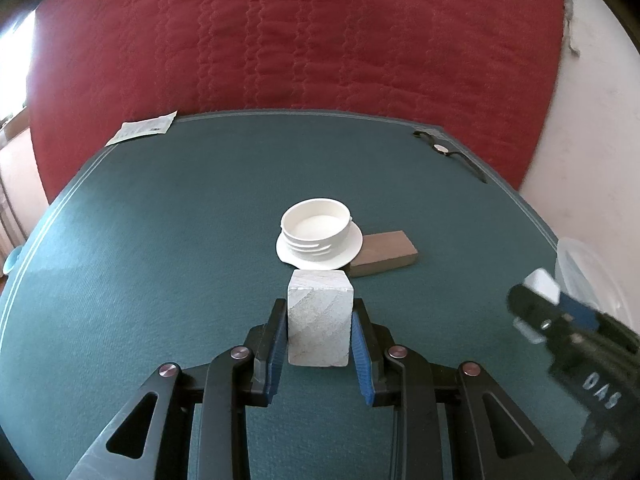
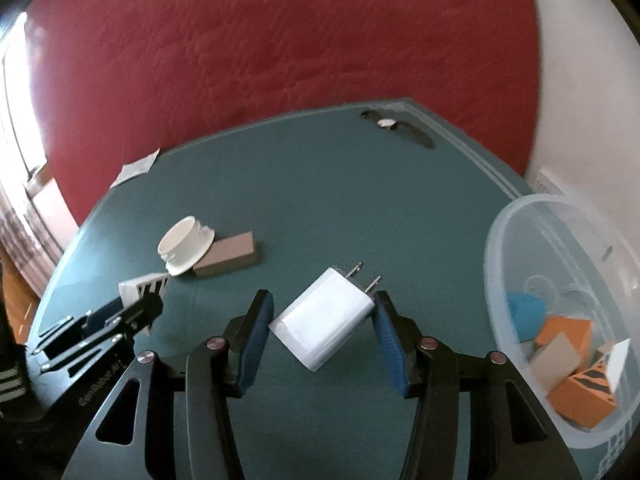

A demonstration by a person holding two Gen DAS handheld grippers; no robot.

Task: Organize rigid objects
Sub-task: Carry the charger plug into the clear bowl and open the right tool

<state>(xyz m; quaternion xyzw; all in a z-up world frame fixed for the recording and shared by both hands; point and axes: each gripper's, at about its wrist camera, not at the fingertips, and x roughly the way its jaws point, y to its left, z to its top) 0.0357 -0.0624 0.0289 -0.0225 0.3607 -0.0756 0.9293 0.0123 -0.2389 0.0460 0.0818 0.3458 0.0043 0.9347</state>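
Observation:
My left gripper (image 1: 319, 308) is shut on a pale grey stone-like block (image 1: 319, 332), low over the green mat (image 1: 160, 260). Just beyond it a white threaded lid (image 1: 318, 232) lies upside down, leaning on a brown wooden block (image 1: 386, 256). My right gripper (image 2: 322, 298) is shut on a white wall charger (image 2: 326, 320), held diagonally above the mat with its two prongs pointing away. In the left wrist view the right gripper (image 1: 536, 292) shows blurred at the right edge. In the right wrist view the left gripper (image 2: 140, 300) shows at the left with its block (image 2: 132, 288).
A clear plastic tub (image 2: 496, 264) stands at the right, holding orange, blue and beige blocks. A wristwatch (image 2: 394, 124) lies at the mat's far right corner, and a paper slip (image 1: 142, 130) at the far left. A red quilted cover (image 1: 300, 40) rises behind the table.

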